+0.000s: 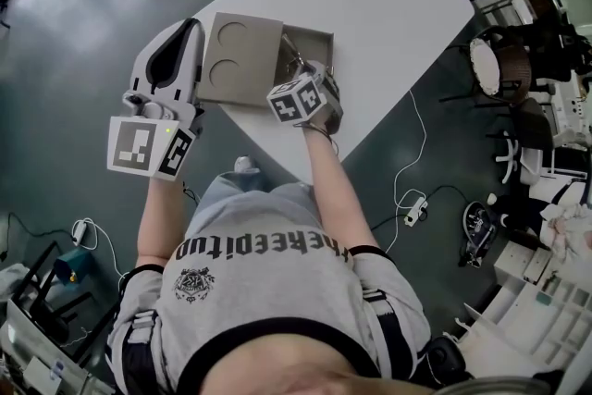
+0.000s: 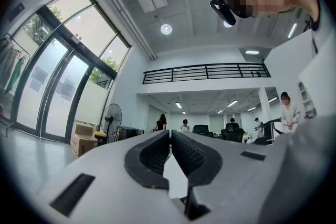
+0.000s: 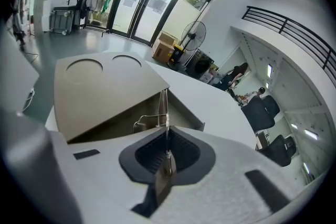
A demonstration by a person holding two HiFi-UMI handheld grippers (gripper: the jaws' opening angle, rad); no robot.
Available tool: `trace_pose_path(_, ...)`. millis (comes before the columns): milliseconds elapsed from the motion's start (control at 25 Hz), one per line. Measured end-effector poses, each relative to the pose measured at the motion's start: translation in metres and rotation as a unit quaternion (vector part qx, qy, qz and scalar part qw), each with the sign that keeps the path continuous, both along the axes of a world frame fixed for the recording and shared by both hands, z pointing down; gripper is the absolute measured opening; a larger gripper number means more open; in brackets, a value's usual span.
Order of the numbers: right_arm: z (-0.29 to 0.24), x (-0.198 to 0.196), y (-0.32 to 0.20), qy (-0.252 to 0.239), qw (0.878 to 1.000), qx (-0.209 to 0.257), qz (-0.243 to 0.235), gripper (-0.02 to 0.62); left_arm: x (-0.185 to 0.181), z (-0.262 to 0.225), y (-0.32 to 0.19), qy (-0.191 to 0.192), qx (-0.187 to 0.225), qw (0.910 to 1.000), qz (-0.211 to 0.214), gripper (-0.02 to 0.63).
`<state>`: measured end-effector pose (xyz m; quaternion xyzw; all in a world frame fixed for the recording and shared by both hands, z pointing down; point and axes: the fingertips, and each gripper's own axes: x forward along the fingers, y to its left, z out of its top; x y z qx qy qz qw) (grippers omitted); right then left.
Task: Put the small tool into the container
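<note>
White table bears a beige container above grey floor.

The right gripper pinches the small tool, whose lower end is buried between the pads; its kind is too slight to tell. A tan board hides much of the inside of the container. In the head view, the marker cube covers those jaws.

Grey T-shirt, black trim and lettering; pale-grey left tongs, black pads.
</note>
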<state>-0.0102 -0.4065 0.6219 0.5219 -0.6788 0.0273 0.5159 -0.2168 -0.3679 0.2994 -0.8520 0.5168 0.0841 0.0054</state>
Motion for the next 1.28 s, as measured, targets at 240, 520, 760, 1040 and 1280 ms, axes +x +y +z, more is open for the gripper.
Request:
trace_pose_path(240, 0.006, 0.002, -0.012, 0.0, 1.0, -0.01, 0.003, 0.003, -0.006, 0.001, -0.003, -0.002, -0.002, 1.0, -0.006, 0.014)
trace_pose_path(520, 0.019, -0.005, -0.017, -0.001, 1.0, -0.027, -0.008, 0.006, -0.016, 0.005, -0.006, -0.003, -0.007, 0.9998, -0.016, 0.014)
trace_pose_path(760, 0.024, -0.011, -0.017, -0.02, 0.999, -0.035, -0.012, 0.019, -0.019, 0.01, -0.011, -0.002, -0.013, 0.9998, -0.017, 0.014)
trace_pose_path(1040, 0.033, -0.022, -0.004, -0.077, 0.995, -0.048, -0.029, 0.086, -0.009, 0.014, -0.012, 0.001, -0.016, 0.9999, -0.005, 0.014)
trace_pose_path(1280, 0.026, -0.029, 0.008, -0.163, 0.985, -0.047, -0.021, 0.112, 0.0, 0.013, -0.008, 0.001, -0.015, 0.9999, 0.005, 0.014)
